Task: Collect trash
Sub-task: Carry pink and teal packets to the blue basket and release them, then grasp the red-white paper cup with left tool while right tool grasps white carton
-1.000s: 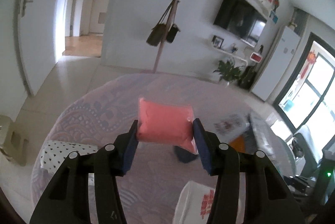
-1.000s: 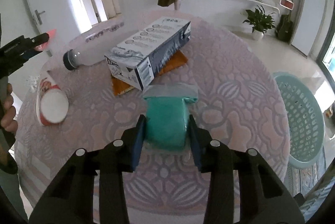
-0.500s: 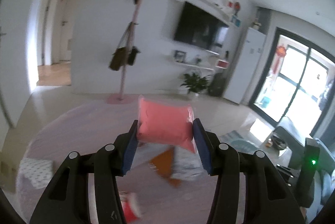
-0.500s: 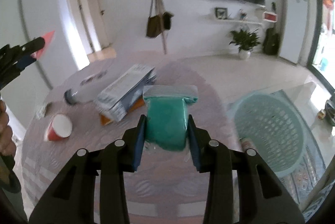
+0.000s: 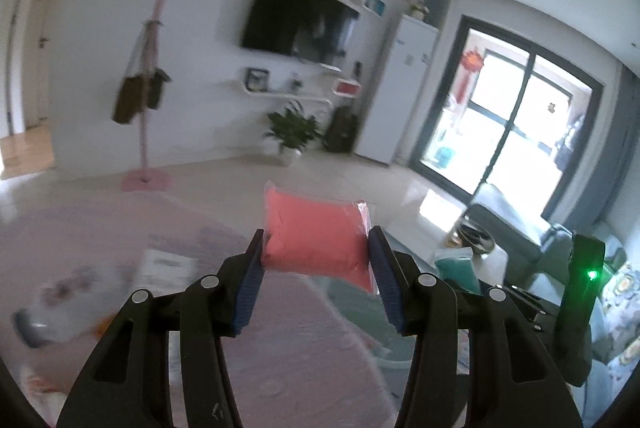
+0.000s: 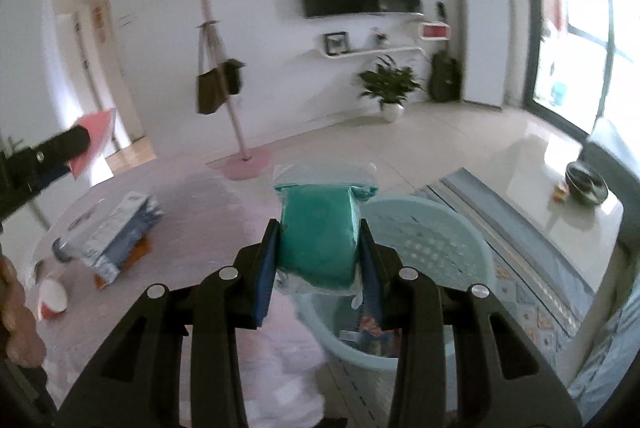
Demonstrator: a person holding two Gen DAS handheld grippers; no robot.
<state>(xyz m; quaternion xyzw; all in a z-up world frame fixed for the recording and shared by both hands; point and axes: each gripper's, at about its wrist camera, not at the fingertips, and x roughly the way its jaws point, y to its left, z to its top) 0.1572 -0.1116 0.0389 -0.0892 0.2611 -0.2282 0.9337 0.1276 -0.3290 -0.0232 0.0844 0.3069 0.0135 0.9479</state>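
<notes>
My left gripper is shut on a pink plastic packet and holds it in the air above the round table. My right gripper is shut on a teal plastic packet and holds it over the table's right edge, beside the pale blue basket on the floor. The basket holds some trash at its bottom. The teal packet and the right gripper also show at the right of the left wrist view. The left gripper with the pink packet shows at the left of the right wrist view.
A long printed box lies on an orange item on the table, with a clear bottle behind it and a red paper cup on its side. A coat stand and a glass coffee table stand beyond.
Both grippers have swung to the right with their packets. The right gripper has moved from over the table's middle to its right edge, and the basket is now close below it.
</notes>
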